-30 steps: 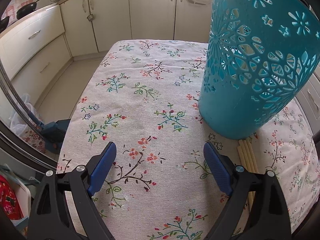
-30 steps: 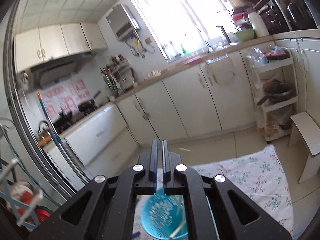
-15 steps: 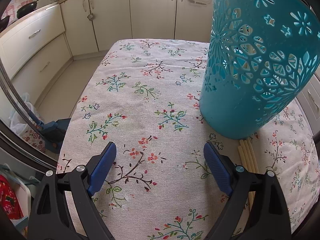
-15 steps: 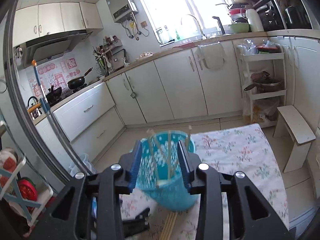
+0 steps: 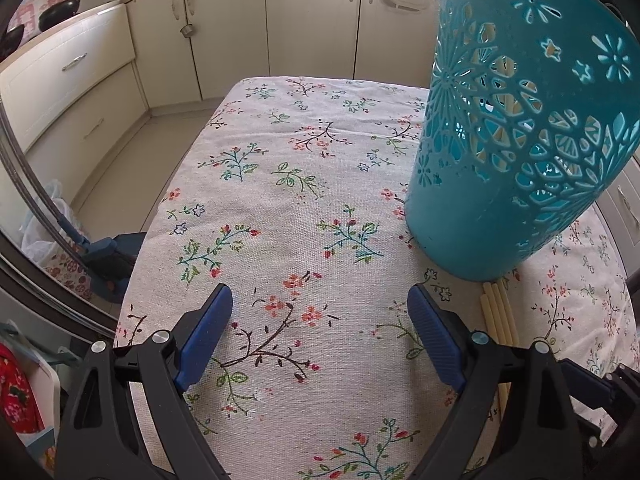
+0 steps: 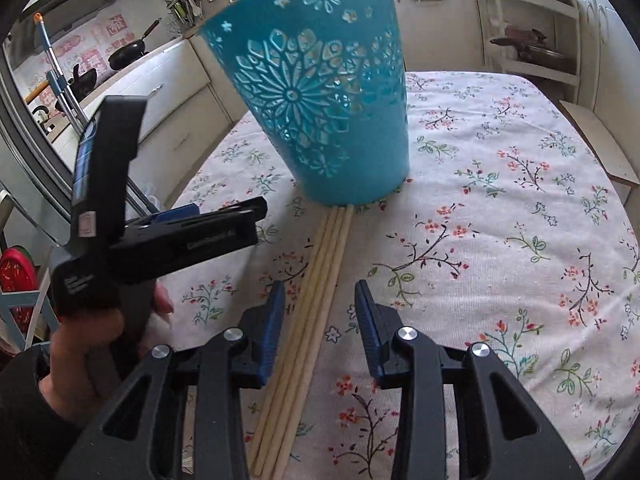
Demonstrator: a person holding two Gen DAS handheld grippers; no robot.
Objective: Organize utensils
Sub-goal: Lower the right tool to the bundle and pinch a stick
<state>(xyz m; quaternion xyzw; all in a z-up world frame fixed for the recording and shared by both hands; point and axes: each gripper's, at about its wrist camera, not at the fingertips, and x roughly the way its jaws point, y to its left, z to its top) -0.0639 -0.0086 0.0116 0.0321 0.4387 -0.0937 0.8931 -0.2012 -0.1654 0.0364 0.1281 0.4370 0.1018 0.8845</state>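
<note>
The jaws of the right gripper (image 6: 320,316) are spread and nothing is pinched; they are held low over the tablecloth (image 6: 500,208) so that the bundle of chopsticks (image 6: 316,292) runs up between them, nearer the left jaw. This placement is judged to be a lining-up for a pinch on one or more of the sticks, and the opening is wide enough to take them in. The sticks lie side by side, touching one another, with their far ends at the foot of the blue basket (image 6: 328,104), into which they are presumably to be stood.

The jaws of the left gripper (image 5: 320,336) are likewise spread wide and empty, kept above bare cloth just beside the basket (image 5: 516,132), probably out of the working path. Pale sticks are glimpsed through the basket's cut-outs, so some appear to be stored already. The same chopsticks (image 5: 498,312) are seen beside the right jaw of that gripper.
</note>
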